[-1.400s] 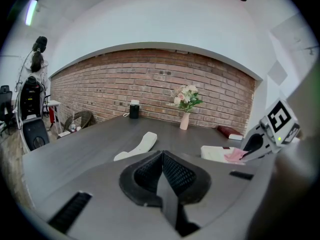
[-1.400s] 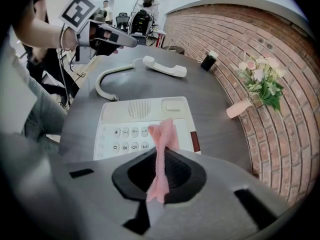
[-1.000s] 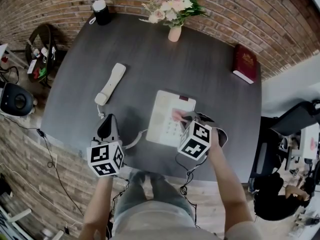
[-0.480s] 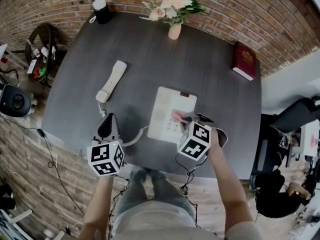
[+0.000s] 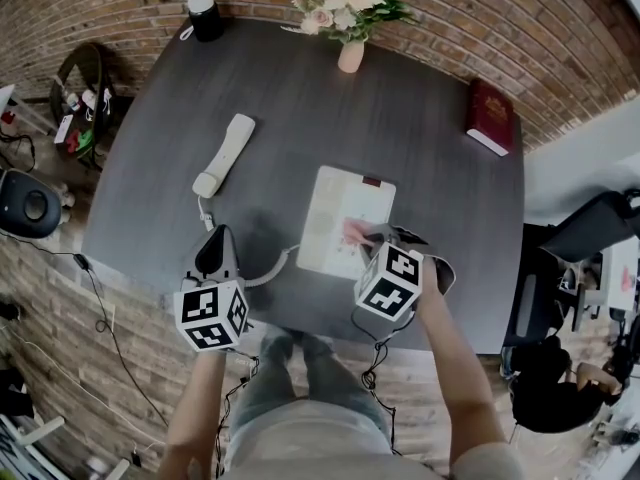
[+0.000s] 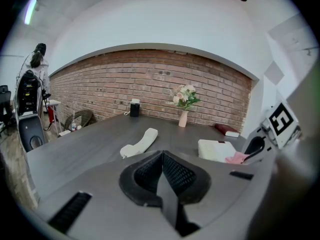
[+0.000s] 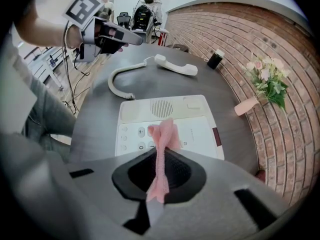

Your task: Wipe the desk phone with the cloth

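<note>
The white desk phone base [image 5: 345,221] [image 7: 167,124] [image 6: 215,149] lies on the dark round table [image 5: 300,108], its handset [image 5: 223,155] [image 7: 176,64] [image 6: 140,142] off the cradle to the left, joined by a curly cord [image 5: 264,271] [image 7: 117,80]. My right gripper [image 5: 372,236] [image 7: 162,134] is shut on a pink cloth [image 5: 356,232] [image 7: 163,139] [image 6: 236,157], which rests on the phone's keypad. My left gripper [image 5: 215,251] [image 6: 162,156] hovers at the table's near-left edge, jaws shut, nothing between them.
A vase of flowers [image 5: 350,8] [image 7: 265,84] [image 6: 184,103] stands at the far edge. A black cylinder [image 5: 204,18] [image 6: 134,107] sits far left, a dark red book [image 5: 491,115] far right. Brick wall behind; chairs and gear around the table.
The view has shifted slightly; the right gripper with the cloth stays over the keypad's near right part. The left gripper has not moved.
</note>
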{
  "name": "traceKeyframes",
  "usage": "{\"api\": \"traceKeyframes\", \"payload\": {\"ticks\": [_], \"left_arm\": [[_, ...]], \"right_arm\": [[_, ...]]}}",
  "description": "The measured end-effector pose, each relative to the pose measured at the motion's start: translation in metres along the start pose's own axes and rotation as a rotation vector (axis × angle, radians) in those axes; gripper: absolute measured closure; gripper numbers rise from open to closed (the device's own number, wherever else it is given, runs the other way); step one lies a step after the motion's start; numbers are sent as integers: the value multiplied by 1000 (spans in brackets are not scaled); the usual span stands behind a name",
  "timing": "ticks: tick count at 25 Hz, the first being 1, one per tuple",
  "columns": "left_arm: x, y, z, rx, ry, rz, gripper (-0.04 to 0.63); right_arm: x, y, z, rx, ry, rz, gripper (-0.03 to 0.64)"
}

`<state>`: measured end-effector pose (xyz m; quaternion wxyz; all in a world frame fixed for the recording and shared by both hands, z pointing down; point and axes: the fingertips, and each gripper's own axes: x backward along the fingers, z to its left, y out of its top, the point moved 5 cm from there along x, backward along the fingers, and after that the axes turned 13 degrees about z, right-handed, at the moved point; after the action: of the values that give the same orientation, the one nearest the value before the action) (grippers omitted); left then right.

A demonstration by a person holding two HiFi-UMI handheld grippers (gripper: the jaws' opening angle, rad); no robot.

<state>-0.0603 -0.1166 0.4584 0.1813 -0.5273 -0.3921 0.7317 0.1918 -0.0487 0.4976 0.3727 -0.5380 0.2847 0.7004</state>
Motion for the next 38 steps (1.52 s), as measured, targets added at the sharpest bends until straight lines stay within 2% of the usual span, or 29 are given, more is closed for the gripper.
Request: {"api": "traceKeyframes", "payload": {"ticks": [38], "left_arm": [[7,-15,-5,-17,-33,16,591]], "right_arm": [[1,-6,44,-9,62,3,595]]}}
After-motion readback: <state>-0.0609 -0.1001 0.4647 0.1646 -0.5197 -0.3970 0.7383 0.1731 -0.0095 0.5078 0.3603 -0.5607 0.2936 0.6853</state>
